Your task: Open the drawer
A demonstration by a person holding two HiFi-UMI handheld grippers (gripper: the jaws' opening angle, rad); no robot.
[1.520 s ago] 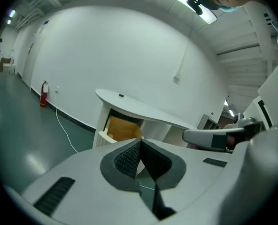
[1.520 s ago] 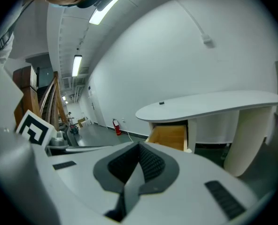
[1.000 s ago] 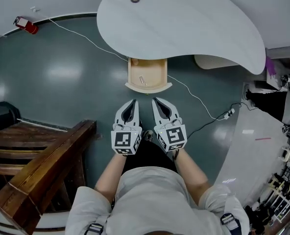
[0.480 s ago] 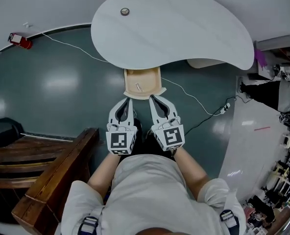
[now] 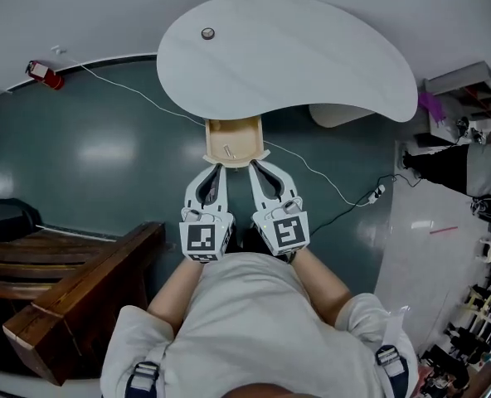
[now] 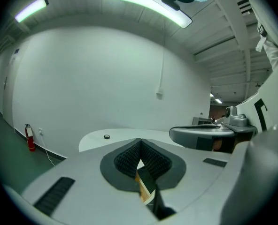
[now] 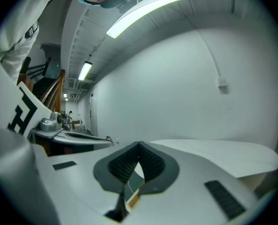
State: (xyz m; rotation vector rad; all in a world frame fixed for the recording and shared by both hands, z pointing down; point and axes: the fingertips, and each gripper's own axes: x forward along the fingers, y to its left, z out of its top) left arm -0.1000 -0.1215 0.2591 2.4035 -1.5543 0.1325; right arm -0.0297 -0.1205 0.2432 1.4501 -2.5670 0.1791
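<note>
A light wooden drawer [image 5: 235, 139] stands pulled out from under the white curved table [image 5: 312, 56], with a small pale item lying inside it. My left gripper [image 5: 221, 169] and right gripper [image 5: 255, 166] are side by side just in front of the drawer's front edge, both pointing toward it. Both are shut with nothing held. In the left gripper view, the ribbed pads [image 6: 150, 161] of the left gripper [image 6: 140, 142] meet at the tip, and a sliver of the drawer [image 6: 145, 190] shows below them. The right gripper [image 7: 139, 145] shows the same, with the drawer [image 7: 132, 198] in its gap.
A small dark round object [image 5: 207, 33] lies on the tabletop. A white cable [image 5: 316, 172] runs across the green floor to a plug block [image 5: 376, 191]. A red extinguisher [image 5: 40, 72] sits far left. Dark wooden steps [image 5: 80, 284] stand at lower left, and a white panel [image 5: 420, 247] at right.
Both grippers have risen together, still shut, and their tips now reach the drawer's front edge in the head view. The drawer stays open.
</note>
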